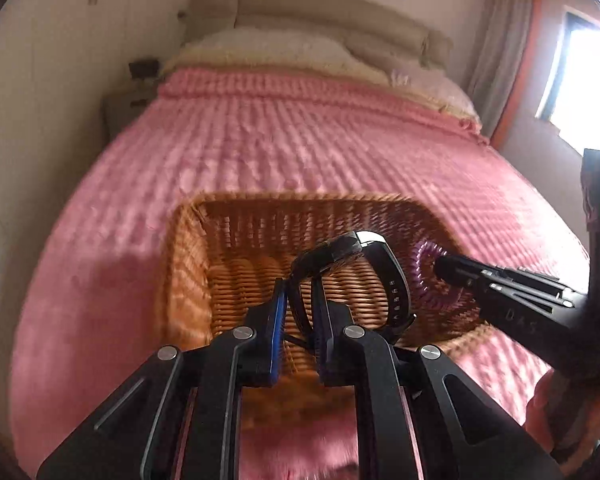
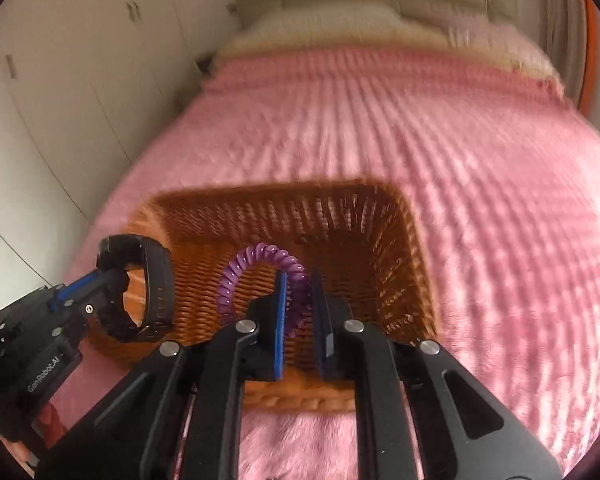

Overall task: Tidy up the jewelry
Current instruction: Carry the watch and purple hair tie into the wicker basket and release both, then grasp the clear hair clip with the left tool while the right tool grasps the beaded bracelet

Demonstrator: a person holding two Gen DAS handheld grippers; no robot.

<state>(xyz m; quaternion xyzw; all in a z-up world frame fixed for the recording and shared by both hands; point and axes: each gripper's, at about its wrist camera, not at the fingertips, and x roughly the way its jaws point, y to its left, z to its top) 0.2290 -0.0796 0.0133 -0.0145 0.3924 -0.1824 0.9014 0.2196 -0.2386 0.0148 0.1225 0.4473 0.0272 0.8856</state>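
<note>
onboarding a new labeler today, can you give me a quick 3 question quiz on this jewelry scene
1. True or false: the left gripper holds the black watch above the wicker basket.
2. Which item is between the jaws of the right gripper? A) a gold necklace B) the purple spiral band C) a silver ring
3. Fill in: the basket sits on a ____ bedspread.

Key
1. True: the strap is pinched between the jaws, over the basket's opening.
2. B: the coil loops up from the jaws, over the basket.
3. Pink.
</note>
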